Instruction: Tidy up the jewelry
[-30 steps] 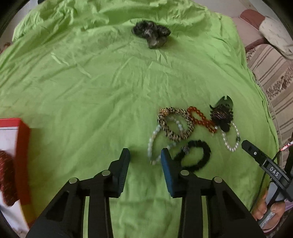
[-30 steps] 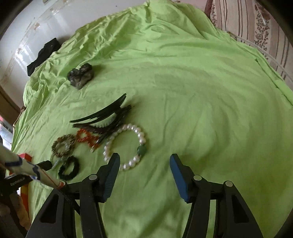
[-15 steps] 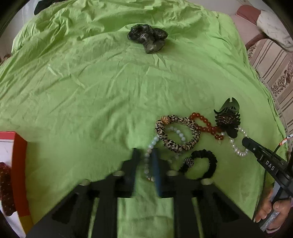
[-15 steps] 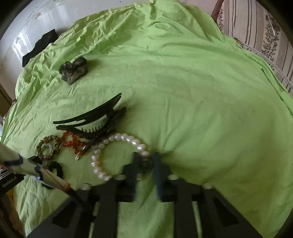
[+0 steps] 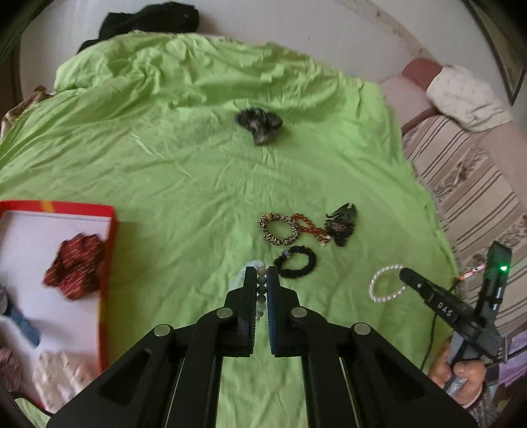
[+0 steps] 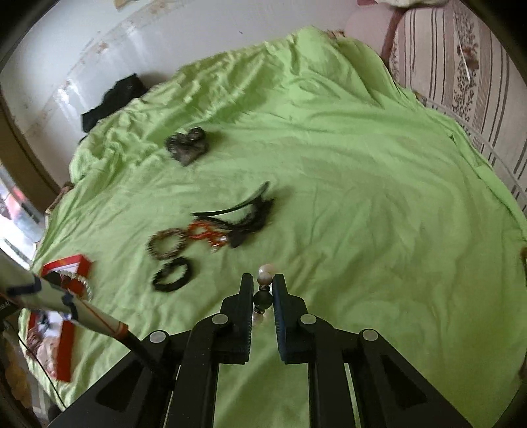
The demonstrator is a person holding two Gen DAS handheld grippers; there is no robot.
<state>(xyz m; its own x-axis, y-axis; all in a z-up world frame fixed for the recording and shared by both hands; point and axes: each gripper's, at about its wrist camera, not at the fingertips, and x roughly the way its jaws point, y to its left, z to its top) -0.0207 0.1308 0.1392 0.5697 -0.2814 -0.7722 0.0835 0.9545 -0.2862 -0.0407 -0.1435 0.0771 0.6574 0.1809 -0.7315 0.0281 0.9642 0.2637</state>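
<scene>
My left gripper [image 5: 260, 275] is shut on a pale bead bracelet [image 5: 262, 284] and holds it above the green sheet. My right gripper [image 6: 263, 283] is shut on a white pearl bracelet [image 6: 265, 275] at its dark green bead; the bracelet also hangs in the left wrist view [image 5: 385, 288]. On the sheet lie a leopard bracelet [image 5: 278, 228], an orange bead bracelet [image 5: 309, 225], a black bracelet [image 5: 296, 265] and a black hair claw [image 5: 341, 224]. A red-rimmed box [image 5: 108, 250] stands at left.
A dark scrunchie [image 5: 258, 123] lies further back on the sheet. The box holds a red scrunchie [image 5: 77, 265] and other small items. A striped sofa [image 5: 467, 177] runs along the right side. Dark cloth [image 5: 148, 19] lies at the wall.
Both grippers have shut on their bracelets and lifted them off the sheet. Both views have pulled back and up; the left one now shows more of the box.
</scene>
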